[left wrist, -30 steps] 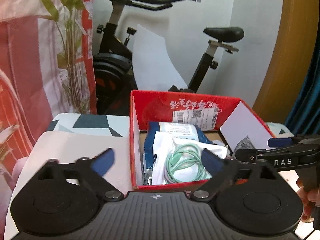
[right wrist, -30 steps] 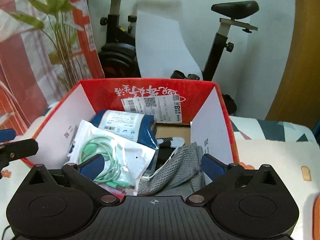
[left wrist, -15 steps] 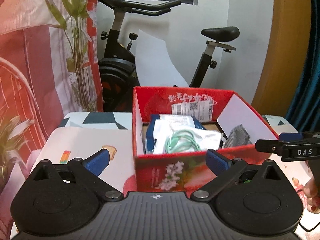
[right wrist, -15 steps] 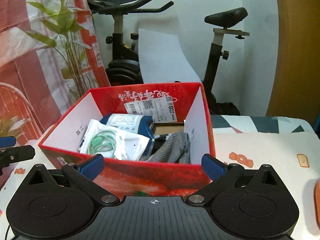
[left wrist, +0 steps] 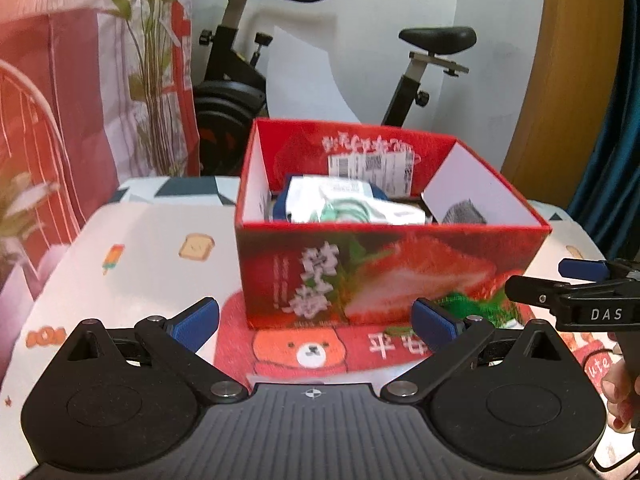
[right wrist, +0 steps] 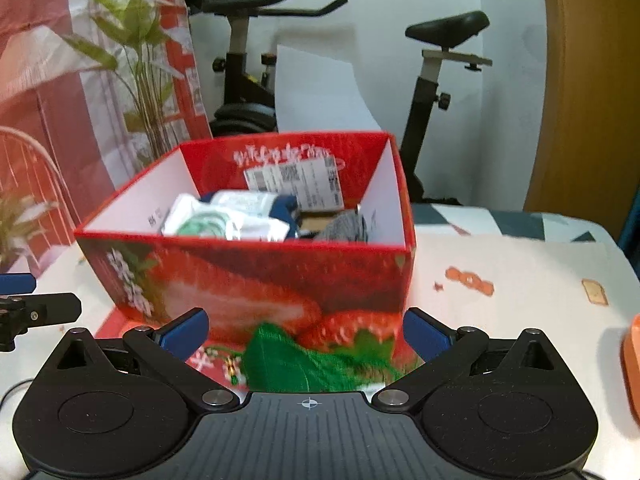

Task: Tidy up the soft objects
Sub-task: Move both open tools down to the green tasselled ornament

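I have pulled both tools back from the red strawberry-printed cardboard box (left wrist: 384, 276); a second ago they looked down into it, now its front wall fills both views. My left hand-held gripper (left wrist: 316, 318) and right hand-held gripper (right wrist: 306, 330) hang spread and empty. The white pouch with a mint-green cable (right wrist: 208, 222) and the grey knitted cloth (right wrist: 346, 228) lie inside. A green fabric piece (right wrist: 292, 360) lies on the surface just before the box, probably next.
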Tool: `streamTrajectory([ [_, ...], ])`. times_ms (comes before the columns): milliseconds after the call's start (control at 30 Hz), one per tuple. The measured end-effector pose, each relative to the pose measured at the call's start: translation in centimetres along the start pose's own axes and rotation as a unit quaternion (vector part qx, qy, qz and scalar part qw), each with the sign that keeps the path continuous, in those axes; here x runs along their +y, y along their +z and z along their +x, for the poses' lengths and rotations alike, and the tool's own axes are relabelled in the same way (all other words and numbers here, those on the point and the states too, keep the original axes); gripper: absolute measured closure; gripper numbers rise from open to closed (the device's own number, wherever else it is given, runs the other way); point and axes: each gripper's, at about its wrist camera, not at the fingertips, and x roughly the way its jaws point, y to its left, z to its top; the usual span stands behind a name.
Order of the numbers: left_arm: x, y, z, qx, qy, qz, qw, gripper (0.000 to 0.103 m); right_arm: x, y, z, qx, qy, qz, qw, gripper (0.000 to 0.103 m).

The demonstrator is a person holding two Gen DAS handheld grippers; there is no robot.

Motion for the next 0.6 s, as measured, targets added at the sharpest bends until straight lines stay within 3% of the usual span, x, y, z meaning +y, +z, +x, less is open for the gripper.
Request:
streamTrajectory([
  [600,-0.6,-3.0,2.7,0.049,-0.023,-0.022,0.9983,0.000,-0.2,-4.7,2.5,0.053,-0.011,0.009,0.999,0.001],
])
